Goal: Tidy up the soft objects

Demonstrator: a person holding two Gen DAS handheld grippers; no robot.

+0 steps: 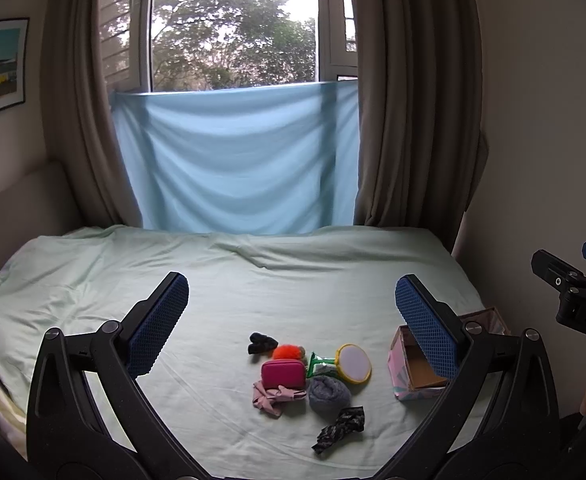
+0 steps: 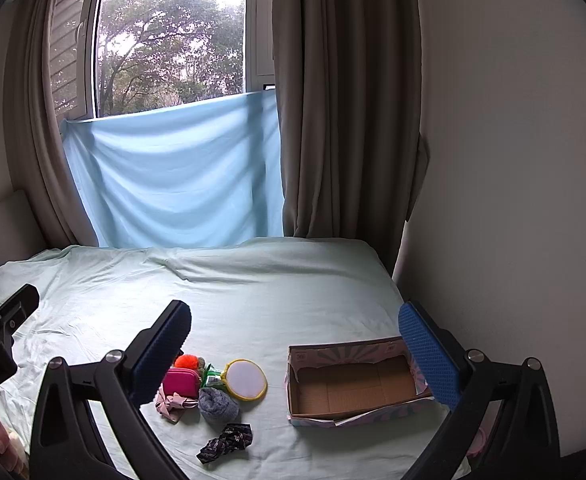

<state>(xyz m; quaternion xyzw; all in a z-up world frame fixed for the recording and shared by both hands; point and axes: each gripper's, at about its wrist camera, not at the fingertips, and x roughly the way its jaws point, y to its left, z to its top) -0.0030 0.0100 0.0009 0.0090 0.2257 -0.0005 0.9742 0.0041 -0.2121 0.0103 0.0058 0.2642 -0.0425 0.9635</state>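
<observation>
Pale green bed sheet (image 1: 253, 280) carries small soft things between the wide-open, empty left tongs (image 1: 292, 312): pink pouch (image 1: 283, 374), grey roll (image 1: 329, 394). Right tongs (image 2: 295, 336), also wide open and empty, show the open box (image 2: 353, 384) interior bare; black scrunchie (image 1: 261, 342) appears only in the left view.

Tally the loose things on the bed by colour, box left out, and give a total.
Black: 2, fuzzy piece, patterned cloth
Pink: 2, pouch, scrunchie
Orange: 1, pompom
Green: 1, packet
Yellow-rimmed: 1, mirror
Grey-blue: 1, sock roll
Total: 8
</observation>
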